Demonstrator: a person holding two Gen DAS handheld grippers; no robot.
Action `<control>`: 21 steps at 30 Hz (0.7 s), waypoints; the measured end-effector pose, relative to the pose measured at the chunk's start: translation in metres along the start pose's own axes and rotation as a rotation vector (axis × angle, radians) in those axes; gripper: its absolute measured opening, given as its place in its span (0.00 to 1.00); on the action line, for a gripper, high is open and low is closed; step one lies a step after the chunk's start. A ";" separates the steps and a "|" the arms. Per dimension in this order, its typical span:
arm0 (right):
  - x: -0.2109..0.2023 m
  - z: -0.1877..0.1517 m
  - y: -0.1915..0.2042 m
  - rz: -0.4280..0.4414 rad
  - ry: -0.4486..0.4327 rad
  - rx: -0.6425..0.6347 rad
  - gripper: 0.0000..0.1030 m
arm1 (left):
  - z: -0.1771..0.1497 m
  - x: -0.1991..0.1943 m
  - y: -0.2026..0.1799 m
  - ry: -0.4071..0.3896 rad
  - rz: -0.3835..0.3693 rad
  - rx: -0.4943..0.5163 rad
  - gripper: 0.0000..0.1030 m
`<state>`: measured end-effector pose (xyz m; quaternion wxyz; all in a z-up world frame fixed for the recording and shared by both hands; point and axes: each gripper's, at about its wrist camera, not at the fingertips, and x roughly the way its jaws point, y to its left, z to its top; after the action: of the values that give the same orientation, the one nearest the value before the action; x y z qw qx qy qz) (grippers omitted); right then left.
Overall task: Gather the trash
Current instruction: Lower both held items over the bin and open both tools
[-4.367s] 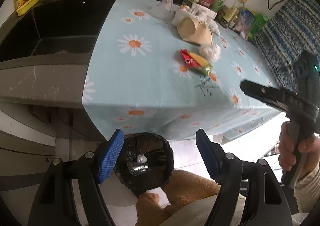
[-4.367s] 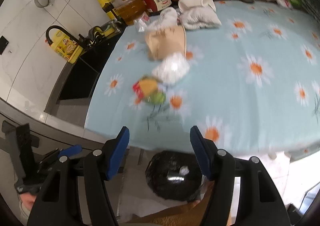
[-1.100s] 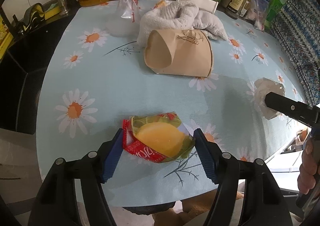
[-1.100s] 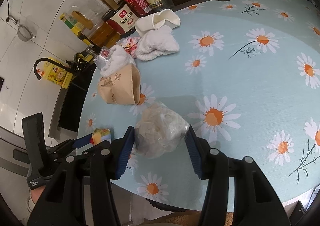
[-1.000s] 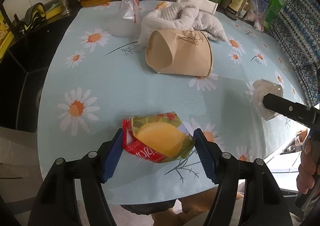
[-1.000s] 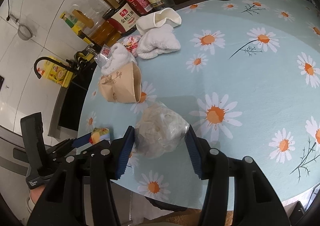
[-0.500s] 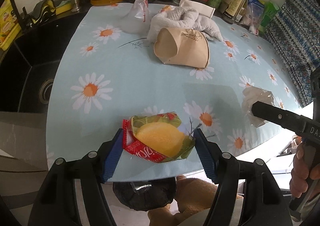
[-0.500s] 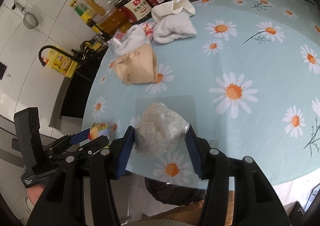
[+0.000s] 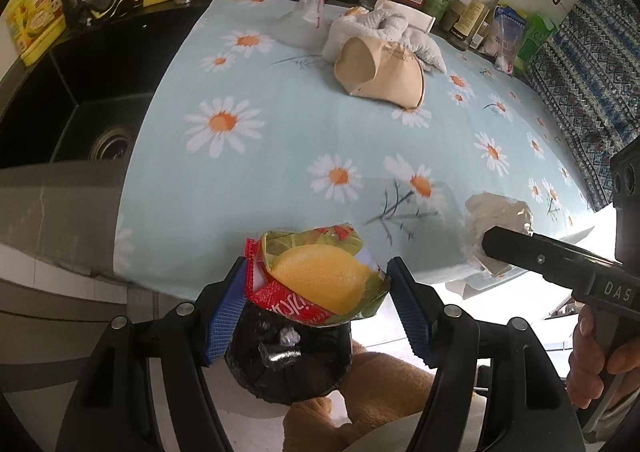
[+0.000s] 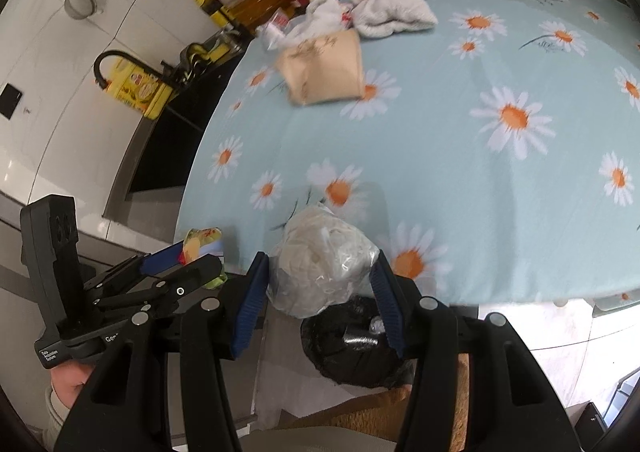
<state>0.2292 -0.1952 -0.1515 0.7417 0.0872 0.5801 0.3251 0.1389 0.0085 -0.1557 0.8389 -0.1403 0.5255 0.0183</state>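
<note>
1. Snack wrapper (image 9: 320,284), red and yellow, is gripped between the blue pads of the left tongs (image 9: 316,304). It hangs past the near edge of the table (image 9: 304,131), and its long axis runs left to right between the pads.
2. Directly below the wrapper sits the bin with the black bag (image 9: 286,360) on the floor, so I judge the left tongs need only to open for the drop.
3. To the right, the right tongs (image 10: 320,288) are closed on a crumpled plastic bag (image 10: 320,264) at the same near edge.
4. From the right tongs the bin (image 10: 356,348) lies below and a little to the right. The left hand seems nearer to the opening.
5. A paper cup (image 9: 380,71) lies on its side far on the table, not yet collected.
</note>
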 end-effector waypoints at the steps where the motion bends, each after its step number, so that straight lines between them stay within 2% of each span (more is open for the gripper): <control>1: 0.001 -0.004 0.002 0.001 0.004 -0.003 0.51 | -0.004 -0.001 0.002 0.001 0.000 -0.003 0.65; 11: 0.021 -0.050 0.030 0.005 0.084 -0.035 0.51 | -0.049 -0.004 0.024 0.038 -0.007 -0.042 0.65; 21: 0.048 -0.084 0.032 -0.024 0.169 -0.023 0.51 | -0.090 0.021 0.044 0.116 -0.014 -0.079 0.65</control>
<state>0.1460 -0.1632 -0.2001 0.6947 0.0439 0.6379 0.3293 0.0616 0.0254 -0.2204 0.8011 -0.1778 0.5710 0.0252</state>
